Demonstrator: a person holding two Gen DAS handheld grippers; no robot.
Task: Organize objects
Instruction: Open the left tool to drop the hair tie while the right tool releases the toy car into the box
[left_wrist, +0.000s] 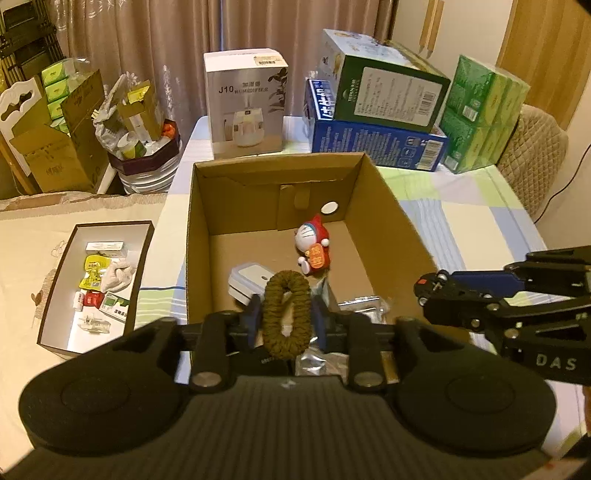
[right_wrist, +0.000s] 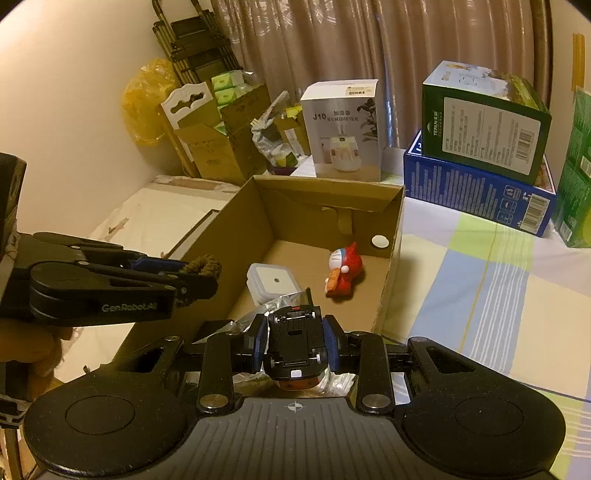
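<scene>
Over the near edge of the open cardboard box (left_wrist: 384, 206), the left gripper (left_wrist: 286, 315) holds a brown scrunchie (left_wrist: 286, 314) upright, its two blue fingers (left_wrist: 254, 314) pressed against the ring's sides. Just to its right, the right gripper (right_wrist: 295, 341) is clamped on a small black toy car (right_wrist: 294, 341) with an orange end, held above the box's near corner; in the left wrist view the same car (left_wrist: 430, 288) shows at that gripper's tips. Inside the box lie a red-and-white cat figurine (left_wrist: 314, 245) on its side toward the far right, a white square device (left_wrist: 249, 278) nearer the left wall, and crinkled silver foil packets (left_wrist: 364, 306) at the near end. Left of the box sits a shallow white tray (left_wrist: 142, 254) holding small sachets. Behind the box stand a humidifier carton (left_wrist: 245, 103), a blue carton (left_wrist: 373, 142) with a green carton (left_wrist: 384, 85) stacked on it, and green tissue packs (left_wrist: 484, 110), all on the checked tablecloth (left_wrist: 472, 218)
</scene>
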